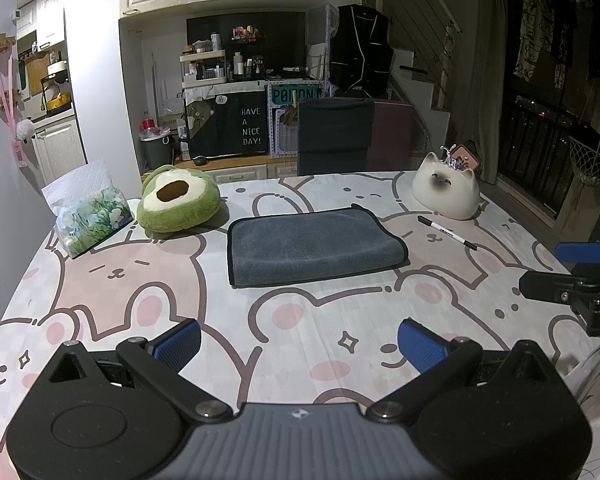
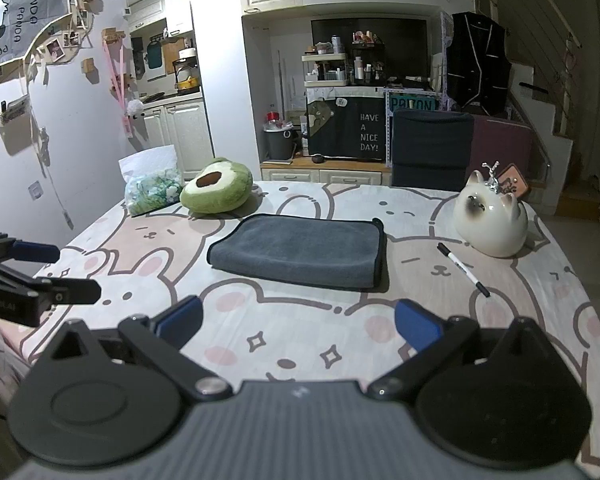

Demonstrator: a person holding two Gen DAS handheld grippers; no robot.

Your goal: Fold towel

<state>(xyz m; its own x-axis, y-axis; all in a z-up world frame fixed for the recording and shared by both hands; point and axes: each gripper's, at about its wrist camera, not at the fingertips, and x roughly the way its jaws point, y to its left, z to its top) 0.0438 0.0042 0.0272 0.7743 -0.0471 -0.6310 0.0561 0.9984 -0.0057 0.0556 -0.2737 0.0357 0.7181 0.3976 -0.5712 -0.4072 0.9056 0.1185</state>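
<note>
A grey towel (image 1: 314, 244) with a dark edge lies folded into a flat rectangle in the middle of the table; it also shows in the right wrist view (image 2: 300, 252). My left gripper (image 1: 300, 346) is open and empty, above the near edge of the table, well short of the towel. My right gripper (image 2: 298, 326) is open and empty, also near the front edge. The right gripper shows at the right edge of the left wrist view (image 1: 568, 272), and the left gripper at the left edge of the right wrist view (image 2: 66, 274).
A table (image 1: 300, 320) carries a bear-print cloth. A green avocado plush (image 1: 178, 204) and a tissue pack (image 1: 90, 220) sit at the back left. A white cat figurine (image 1: 446, 192) stands at the back right with a marker pen (image 1: 446, 233) before it. A dark chair (image 1: 334, 136) stands behind.
</note>
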